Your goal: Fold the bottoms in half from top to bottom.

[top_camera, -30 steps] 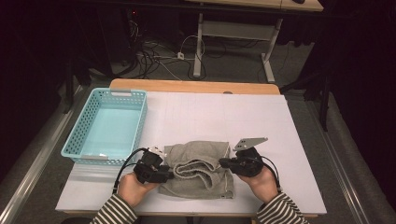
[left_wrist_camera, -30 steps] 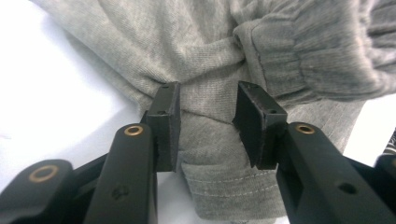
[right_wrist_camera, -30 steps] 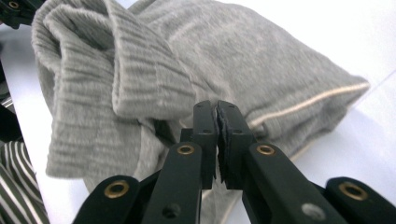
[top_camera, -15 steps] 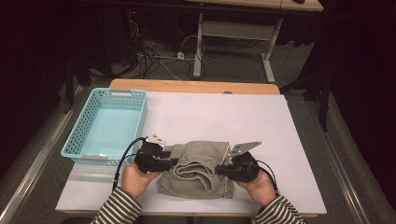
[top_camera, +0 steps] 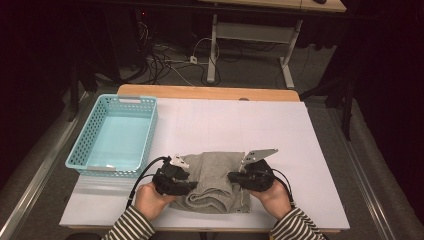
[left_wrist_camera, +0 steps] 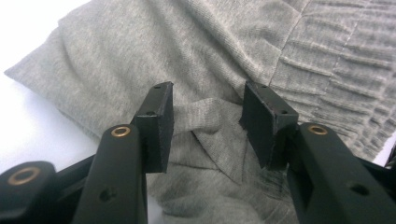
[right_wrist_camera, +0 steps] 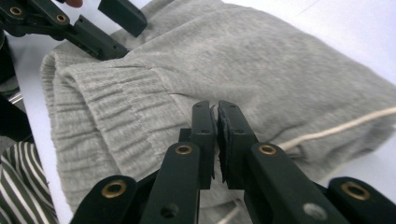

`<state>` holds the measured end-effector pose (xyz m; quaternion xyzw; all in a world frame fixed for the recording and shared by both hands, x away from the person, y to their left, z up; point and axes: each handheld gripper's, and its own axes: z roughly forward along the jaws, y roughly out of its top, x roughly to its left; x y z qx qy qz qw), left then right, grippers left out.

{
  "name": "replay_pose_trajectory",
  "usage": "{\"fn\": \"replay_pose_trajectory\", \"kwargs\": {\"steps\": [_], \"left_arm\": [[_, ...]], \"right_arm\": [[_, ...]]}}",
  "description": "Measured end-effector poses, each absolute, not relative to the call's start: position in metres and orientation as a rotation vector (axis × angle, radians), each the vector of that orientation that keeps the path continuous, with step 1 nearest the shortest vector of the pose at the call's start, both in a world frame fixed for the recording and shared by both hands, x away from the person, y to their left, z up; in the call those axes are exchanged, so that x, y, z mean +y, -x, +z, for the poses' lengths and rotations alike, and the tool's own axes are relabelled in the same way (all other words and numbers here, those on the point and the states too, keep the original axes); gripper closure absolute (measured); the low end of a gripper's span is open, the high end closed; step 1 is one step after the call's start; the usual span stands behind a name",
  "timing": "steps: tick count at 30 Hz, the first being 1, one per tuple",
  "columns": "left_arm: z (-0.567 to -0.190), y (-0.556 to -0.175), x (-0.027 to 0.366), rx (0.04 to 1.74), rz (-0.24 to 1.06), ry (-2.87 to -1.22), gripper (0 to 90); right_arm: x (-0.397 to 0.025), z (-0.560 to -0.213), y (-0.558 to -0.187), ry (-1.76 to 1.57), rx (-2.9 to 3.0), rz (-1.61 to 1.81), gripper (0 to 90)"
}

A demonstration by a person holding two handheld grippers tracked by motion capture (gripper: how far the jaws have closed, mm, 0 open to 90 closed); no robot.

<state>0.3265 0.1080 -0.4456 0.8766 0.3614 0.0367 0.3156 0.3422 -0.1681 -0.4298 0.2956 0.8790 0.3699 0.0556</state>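
**Two claws on a folded grey garment**

Two claws work at the near edge of the white desk, one at each side of a folded grey knit garment. Left claw: jaws wide apart, straddling a raised wrinkle of fabric, pads not closed on it. Right claw: jaws pressed together, a thin edge of the garment pinched between the pads beside the ribbed waistband. A cream drawstring trails along the fabric. Turquoise basket stands left of the garment, apart from it.
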Motion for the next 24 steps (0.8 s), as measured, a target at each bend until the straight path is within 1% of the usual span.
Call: {"fn": "replay_pose_trajectory", "kwargs": {"steps": [7, 9, 10, 18, 20, 24], "left_arm": [[-0.451, -0.316, 0.110, 0.958, 0.113, -2.322, 52.2], [-0.457, -0.313, 0.108, 0.969, 0.144, -2.379, 54.0], [-0.459, -0.311, 0.109, 0.966, 0.157, -2.364, 54.3], [-0.459, -0.313, 0.113, 0.982, 0.120, -2.333, 54.2], [-0.457, -0.316, 0.115, 0.998, 0.105, -2.305, 53.5], [-0.452, -0.321, 0.118, 1.013, 0.096, -2.261, 49.9]], "right_arm": [[-0.160, -0.441, -0.331, -0.858, 2.754, 1.059, 82.9], [-0.159, -0.446, -0.329, -0.865, 2.767, 1.043, 83.8], [-0.159, -0.449, -0.328, -0.860, 2.778, 1.033, 84.1], [-0.159, -0.454, -0.324, -0.864, 2.774, 1.011, 84.3], [-0.159, -0.452, -0.324, -0.850, 2.752, 1.017, 82.5], [-0.161, -0.440, -0.325, -0.841, 2.701, 1.060, 75.7]]}}
